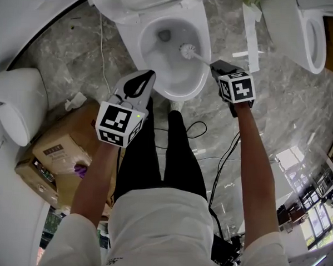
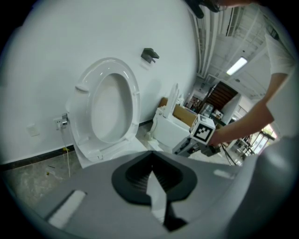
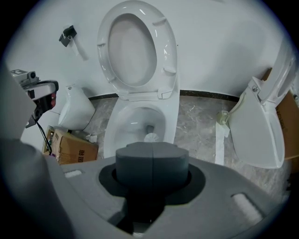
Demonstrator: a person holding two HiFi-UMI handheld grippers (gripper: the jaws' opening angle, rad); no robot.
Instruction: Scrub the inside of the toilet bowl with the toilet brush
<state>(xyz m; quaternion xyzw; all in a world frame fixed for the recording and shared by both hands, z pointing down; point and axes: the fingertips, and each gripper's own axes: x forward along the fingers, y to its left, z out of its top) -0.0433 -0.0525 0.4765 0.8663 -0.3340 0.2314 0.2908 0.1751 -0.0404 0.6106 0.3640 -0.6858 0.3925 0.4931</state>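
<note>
The white toilet bowl stands open at the top centre of the head view, its seat and lid tipped up against the wall. A white toilet brush has its head inside the bowl, right of the drain, and its thin handle slants down-right into my right gripper, which is shut on it. From the right gripper view the brush head shows just above the closed jaws; the handle is hidden. My left gripper hovers at the bowl's near-left rim, shut and holding nothing. Its own view faces the raised seat.
A cardboard box lies on the marble floor at the left, beside a white toilet part. A second toilet and a white strip stand at the right. Cables trail by the person's black-trousered legs.
</note>
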